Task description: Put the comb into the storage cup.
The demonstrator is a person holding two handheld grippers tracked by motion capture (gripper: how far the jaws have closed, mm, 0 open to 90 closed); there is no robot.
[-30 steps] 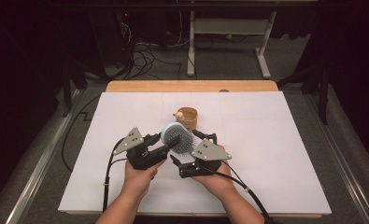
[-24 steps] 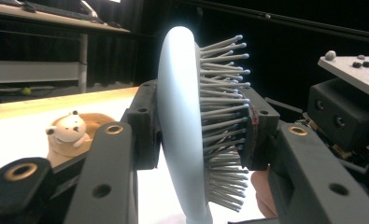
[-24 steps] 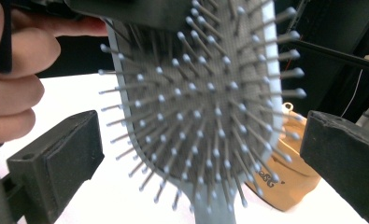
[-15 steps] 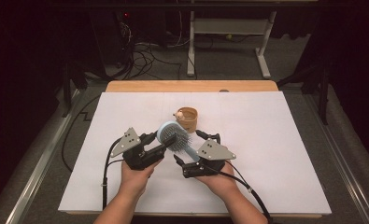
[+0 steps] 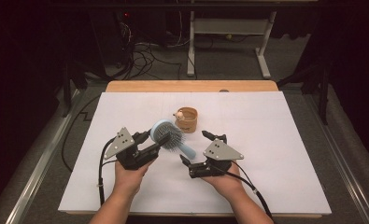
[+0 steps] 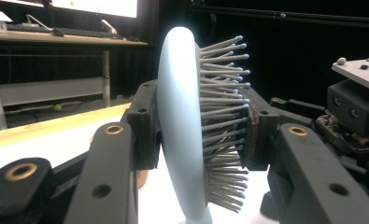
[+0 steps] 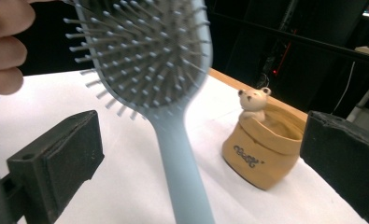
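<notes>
Since the earlier frames the right gripper has drawn back from the hairbrush toward 4 o'clock, and its jaws now stand wide apart with nothing between the pads; in the right gripper view the brush handle rises between them, touching neither. Left gripper has barely shifted.

Near: both hands enter from 6 o'clock over the white sheet. Left gripper is clamped on the light-blue brush head, one pad on the smooth back, the other pressing into the bristles, as the left gripper view shows. Brush is held off the table, head tilted up toward 12 o'clock, handle trailing toward 4 o'clock, bristles facing the right gripper.

Farther, at 12 o'clock from the brush: small tan holder with a bear figure on its rim, standing upright on the sheet, apart from the brush. Beyond it, the wooden table edge.

Judgement on progress: brush is picked up and now rests with the left gripper alone. Placing it, likely handle-first into the holder, is not yet done; the holder looks empty.
</notes>
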